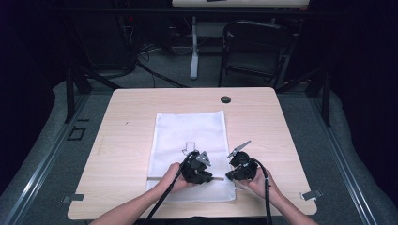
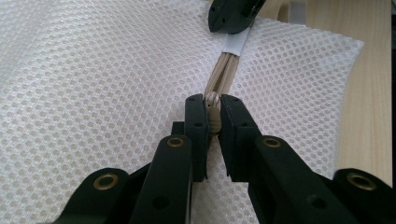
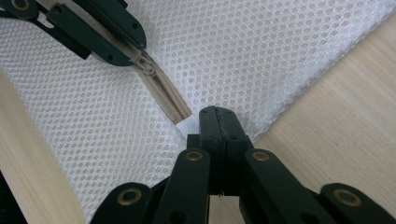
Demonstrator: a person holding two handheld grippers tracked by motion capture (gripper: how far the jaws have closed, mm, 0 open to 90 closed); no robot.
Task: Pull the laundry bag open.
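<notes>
Landmark: white mesh bag (image 1: 190,140), lying flat on the bench (image 1: 122,140), long axis running away from the person, its near edge close to the bench's near edge.

Left of bag: bare bench. A person's left forearm enters from the bottom and ends at the bag's near end.

On the bag, near end: beige zipper (image 2: 223,79) runs across the bag close to its near edge. Left gripper (image 1: 197,169) sits over the zipper, just left of the bag's right edge. In the left gripper view its jaws are nearly together, pinching the zipper pull (image 2: 213,112) between the pads; the closed teeth run on from the pull toward the other gripper. A small grey outline mark (image 1: 189,148) is printed on the bag just beyond the left gripper.

Bag's near right corner: right gripper (image 1: 240,169), close beside the left one, not touching it. In the right gripper view its jaws are pressed together on the white tab (image 3: 189,125) at the zipper's end, mesh bunched around them. The left gripper (image 3: 100,35) shows at upper left of that view, on the zipper.

Right of bag: bare bench. Beyond the bag's far edge, a dark round hole (image 1: 225,99) in the bench.
</notes>
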